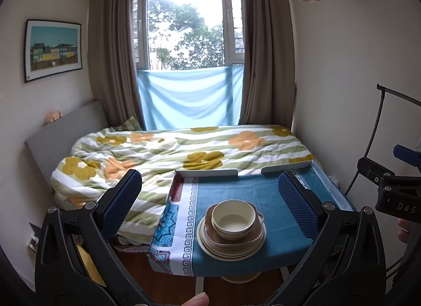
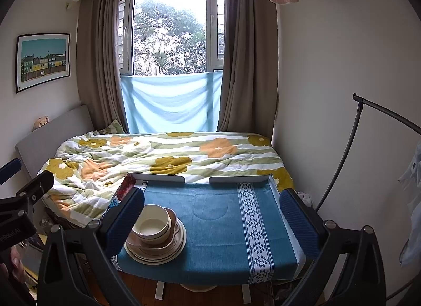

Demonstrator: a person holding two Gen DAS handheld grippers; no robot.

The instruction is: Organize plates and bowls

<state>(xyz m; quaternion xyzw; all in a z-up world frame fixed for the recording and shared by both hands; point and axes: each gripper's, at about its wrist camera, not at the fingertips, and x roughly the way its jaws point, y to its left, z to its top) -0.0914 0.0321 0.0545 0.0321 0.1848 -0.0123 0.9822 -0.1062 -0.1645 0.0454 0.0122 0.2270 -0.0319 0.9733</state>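
Note:
A cream bowl [image 1: 233, 219] sits in a brown bowl [image 1: 252, 236] on a stack of cream plates [image 1: 210, 246], on a small table with a blue cloth [image 1: 273, 195]. My left gripper [image 1: 210, 200] is open and empty, held back from the stack, which lies between its fingers in view. In the right wrist view the same stack, bowl [image 2: 154, 224] on plates [image 2: 168, 256], stands at the table's left front. My right gripper [image 2: 213, 219] is open and empty; its left finger [image 2: 123, 221] hides part of the stack.
A bed with a flowered quilt [image 1: 168, 153] lies behind the table under a window. White rails [image 2: 158, 177] edge the table's far side. A black curved stand [image 2: 350, 148] rises by the right wall. Wooden floor shows below the table.

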